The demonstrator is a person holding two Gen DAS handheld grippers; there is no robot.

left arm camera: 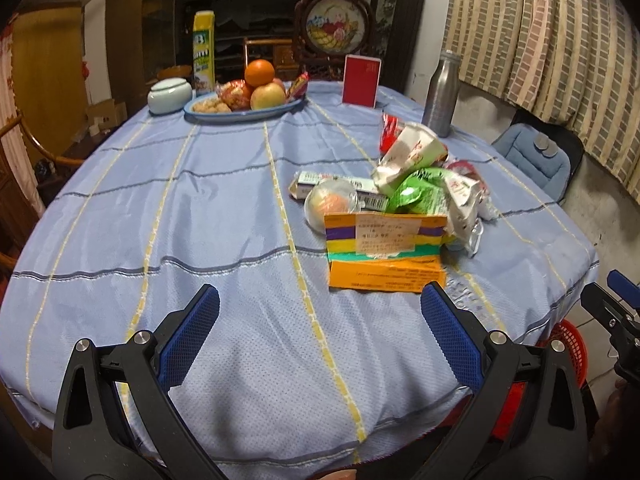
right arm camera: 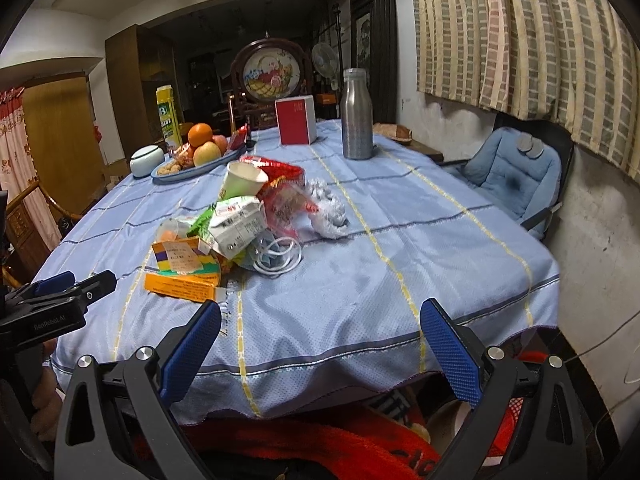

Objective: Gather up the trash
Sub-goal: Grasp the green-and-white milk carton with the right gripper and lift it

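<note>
Both wide open and empty: left tool (left arm camera: 320, 312), right tool (right arm camera: 320, 326), ready above desk (left arm camera: 224, 208) for trash pile (left arm camera: 404, 196).

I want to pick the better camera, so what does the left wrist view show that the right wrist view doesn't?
Only the left wrist view: a red basket beside the table.
Only the right wrist view: a white cord by the trash, a fan at the back.
Both: the trash pile, orange box, fruit plate, steel bottle and red box.
</note>
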